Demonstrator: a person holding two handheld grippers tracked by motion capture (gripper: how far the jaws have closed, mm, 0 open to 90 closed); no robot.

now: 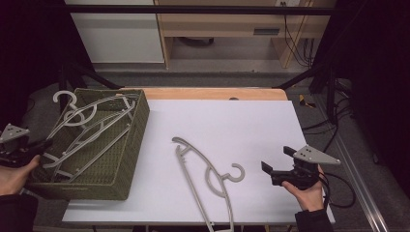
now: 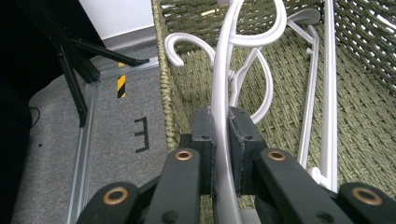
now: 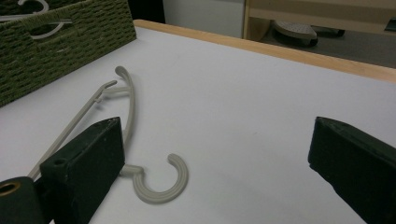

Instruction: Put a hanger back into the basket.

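Note:
A green woven basket (image 1: 138, 126) stands on the left of the white table (image 1: 232, 121) and holds several grey hangers (image 1: 94, 128). At the basket's left side, my left gripper (image 1: 41, 145) (image 2: 222, 149) is shut on the curved arm of one hanger (image 2: 219, 88), whose hook rises ahead of the jaws inside the basket. Another hanger's hook (image 2: 180, 46) pokes over the basket's rim. One more grey hanger (image 1: 205, 176) (image 3: 161, 186) lies flat on the table. My right gripper (image 1: 278, 159) (image 3: 219, 154) hovers just right of that hanger's hook, open wide and holding nothing.
The basket (image 3: 56, 42) overhangs the table's left edge, with floor and a metal rail (image 2: 84, 140) below. A wooden table edge (image 1: 208, 93) runs along the back. Dark frame legs and cables stand at the right side (image 1: 333, 111).

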